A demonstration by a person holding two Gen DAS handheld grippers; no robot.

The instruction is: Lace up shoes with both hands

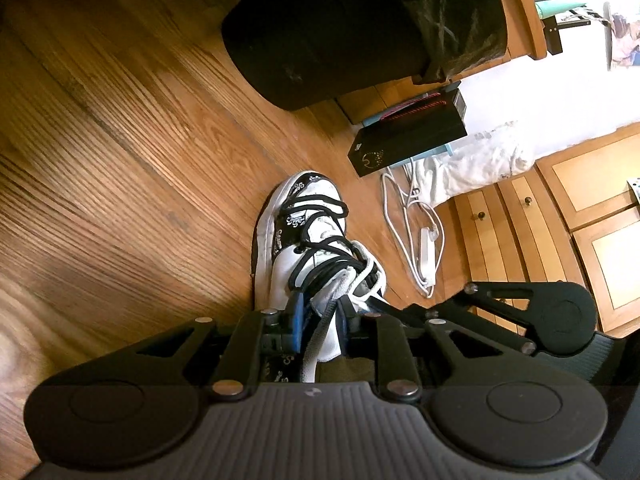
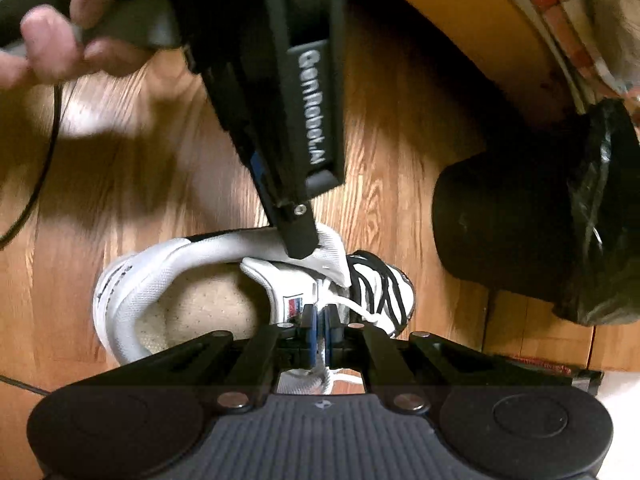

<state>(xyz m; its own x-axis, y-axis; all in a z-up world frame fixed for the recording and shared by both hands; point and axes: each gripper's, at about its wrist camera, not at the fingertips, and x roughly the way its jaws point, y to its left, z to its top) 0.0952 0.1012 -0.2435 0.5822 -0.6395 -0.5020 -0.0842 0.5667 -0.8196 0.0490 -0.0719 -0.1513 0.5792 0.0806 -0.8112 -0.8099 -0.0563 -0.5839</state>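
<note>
1. A white shoe point(image 1: 316, 236) with black trim stands on the wooden floor point(image 1: 120, 140); every place below is given from this shoe.
2. Black laces point(image 1: 320, 216) criss-cross its front, from the toe cap back toward the tongue.
3. A white lace point(image 1: 320, 332) runs from the tongue area at the rear of the shoe back between the left tongs point(image 1: 318, 316).
4. The left tongs reach over the collar of the shoe. Their blue pads point(image 1: 297, 320) stand a little apart with the white lace and the edge of the tongue between them; whether they press on either I cannot tell.
5. The right tongs point(image 2: 320, 334) hang over the tongue, just above the label; the pads are together, clamped on a white lace point(image 2: 356, 312) that loops out toward the black lacing.
6. In the right wrist view the left tool's black finger point(image 2: 298, 236) rests its tip on the far collar of the shoe, and a hand point(image 2: 60, 40) grips that tool's handle beyond the heel.
7. A black bin point(image 1: 320, 32) with a bag liner stands beyond the toe, well apart.
8. A black box point(image 1: 404, 140) and a white cable point(image 1: 416, 240) lie on the floor near the toe's side.
</note>
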